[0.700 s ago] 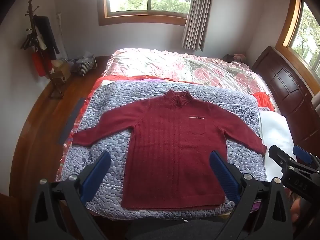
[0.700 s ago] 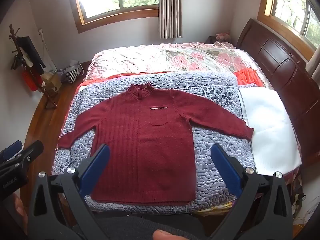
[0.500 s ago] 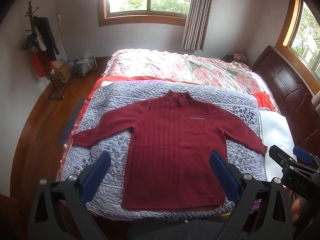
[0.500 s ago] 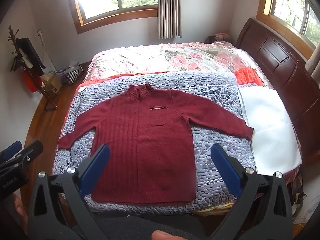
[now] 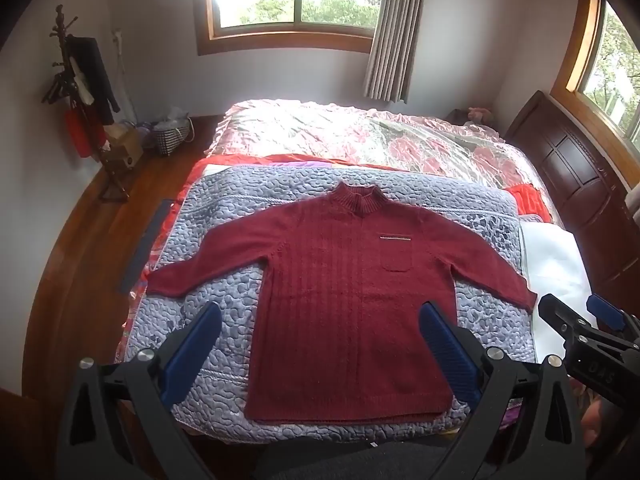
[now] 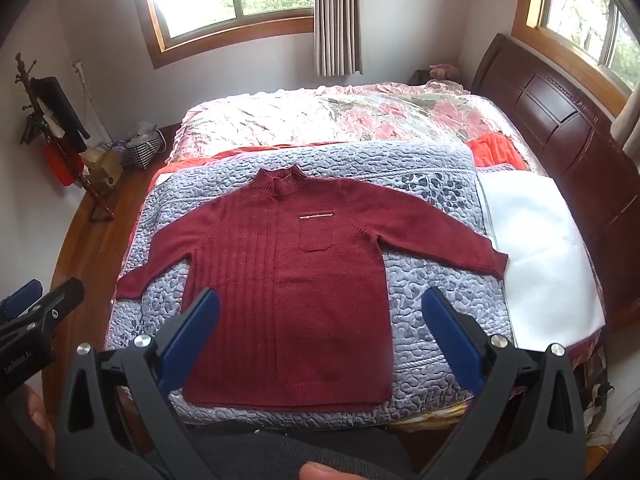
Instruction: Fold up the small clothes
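Note:
A dark red knit sweater (image 5: 352, 300) (image 6: 288, 292) lies flat and face up on a grey-lilac quilted blanket (image 5: 224, 280) (image 6: 432, 292), both sleeves spread out, collar toward the far side, chest pocket showing. My left gripper (image 5: 320, 324) hovers open above the sweater's near hem, blue pads wide apart with nothing between them. My right gripper (image 6: 320, 320) is likewise open and empty, held high over the hem. Each gripper shows at the edge of the other's view: the right one (image 5: 576, 320), the left one (image 6: 40, 300).
The blanket lies on a bed with a pink floral cover (image 5: 360, 140). A white sheet (image 6: 536, 248) lies to the right, beside a dark wooden headboard (image 6: 560, 132). A coat rack (image 5: 80, 92) and baskets stand on the wooden floor at left.

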`<state>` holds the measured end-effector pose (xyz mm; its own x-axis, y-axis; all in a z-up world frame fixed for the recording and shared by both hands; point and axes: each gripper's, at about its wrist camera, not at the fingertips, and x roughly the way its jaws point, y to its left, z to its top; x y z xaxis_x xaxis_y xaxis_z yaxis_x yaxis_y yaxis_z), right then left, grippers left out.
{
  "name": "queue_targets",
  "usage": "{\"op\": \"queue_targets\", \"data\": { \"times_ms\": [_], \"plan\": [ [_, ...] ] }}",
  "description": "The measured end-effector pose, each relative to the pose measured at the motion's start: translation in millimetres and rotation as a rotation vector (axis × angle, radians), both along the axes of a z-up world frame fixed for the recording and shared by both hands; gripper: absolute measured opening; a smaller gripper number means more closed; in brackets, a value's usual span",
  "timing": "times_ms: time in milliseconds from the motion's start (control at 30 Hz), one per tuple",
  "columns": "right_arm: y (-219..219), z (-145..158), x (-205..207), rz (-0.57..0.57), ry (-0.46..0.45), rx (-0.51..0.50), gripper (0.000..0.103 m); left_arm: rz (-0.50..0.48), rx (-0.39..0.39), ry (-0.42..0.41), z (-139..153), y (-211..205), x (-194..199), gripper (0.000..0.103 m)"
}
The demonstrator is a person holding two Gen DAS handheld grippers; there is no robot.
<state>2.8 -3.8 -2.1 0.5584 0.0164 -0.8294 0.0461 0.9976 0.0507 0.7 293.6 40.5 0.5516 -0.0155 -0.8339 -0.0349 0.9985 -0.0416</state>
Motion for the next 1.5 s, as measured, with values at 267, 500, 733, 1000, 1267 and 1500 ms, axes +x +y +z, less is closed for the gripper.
{"op": "queue_targets", "data": {
  "times_ms": [267, 500, 733, 1000, 1267, 1500],
  "plan": [
    [-0.7, -1.8, 1.3, 0.0, 0.005, 0.001, 0.1, 0.003, 0.005, -0.003, -3.1, -1.4, 1.3, 0.099],
    [2.4, -3.6, 1.0, -0.001, 0.006, 0.001, 0.1, 0.003, 0.008, -0.006, -2.9, -1.2, 3.0, 0.099],
    [3.0, -3.8, 1.3, -0.003, 0.006, 0.004, 0.1, 0.002, 0.008, -0.007, -3.3, -0.7, 2.7, 0.099],
    [2.1, -4.3, 2.6, -0.006, 0.01, 0.008, 0.1, 0.0, 0.015, -0.008, -4.9, -3.6, 3.5, 0.099],
    [1.8, -5.8, 2.0, -0.006, 0.011, 0.009, 0.1, 0.001, 0.02, -0.011, -6.3, -6.3, 2.9, 0.099],
    [2.5, -6.0, 2.0, -0.005, 0.013, 0.008, 0.1, 0.0, 0.021, -0.009, -6.1, -6.8, 3.5, 0.099]
  ]
}}
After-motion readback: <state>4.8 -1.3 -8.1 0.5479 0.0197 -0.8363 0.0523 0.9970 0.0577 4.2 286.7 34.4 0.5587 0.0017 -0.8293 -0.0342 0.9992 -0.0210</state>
